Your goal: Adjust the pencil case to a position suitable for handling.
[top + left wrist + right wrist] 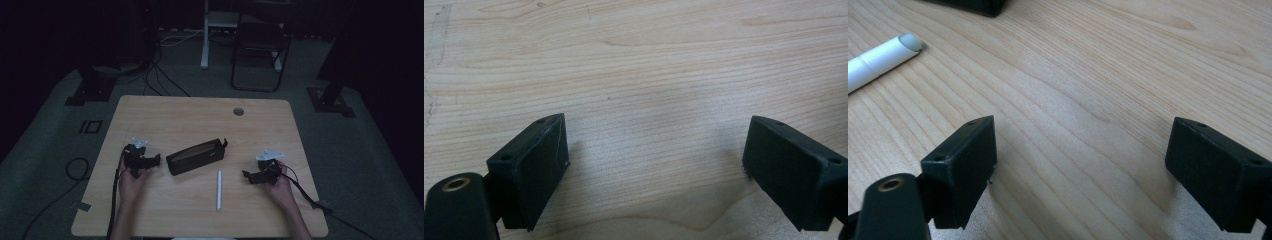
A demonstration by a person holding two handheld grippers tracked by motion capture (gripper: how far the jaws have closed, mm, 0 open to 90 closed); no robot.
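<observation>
High view, nearest edge first: two forearms come in from the bottom and are cut off there. The left tongs (pixel 156 160) rest on the desk (pixel 200 115) just left of a black pencil case (pixel 196 156), close to it but apart. The right tongs (pixel 246 175) sit to the right of a white pen (pixel 218 190), also apart from it. The pen lies lengthwise between the two hands, nearer the person than the case. The case lies at a slant, its right end farther back; dim light makes its opening and contents impossible to read.

Left gripper view brings the wood grain up close: the left tongs (pixel 655 160) are spread wide with bare desk between them, touching nothing.

Right gripper view shows the right tongs (pixel 1080 160) spread just as wide, also with nothing between them. It catches the pen's rounded tip (pixel 883 57) at the upper left, the rest cut off by the frame, and a dark corner of the case (pixel 975 6) at the top edge.

Beyond the desk, a folding chair (pixel 260 45) and floor cables fade into darkness.
</observation>
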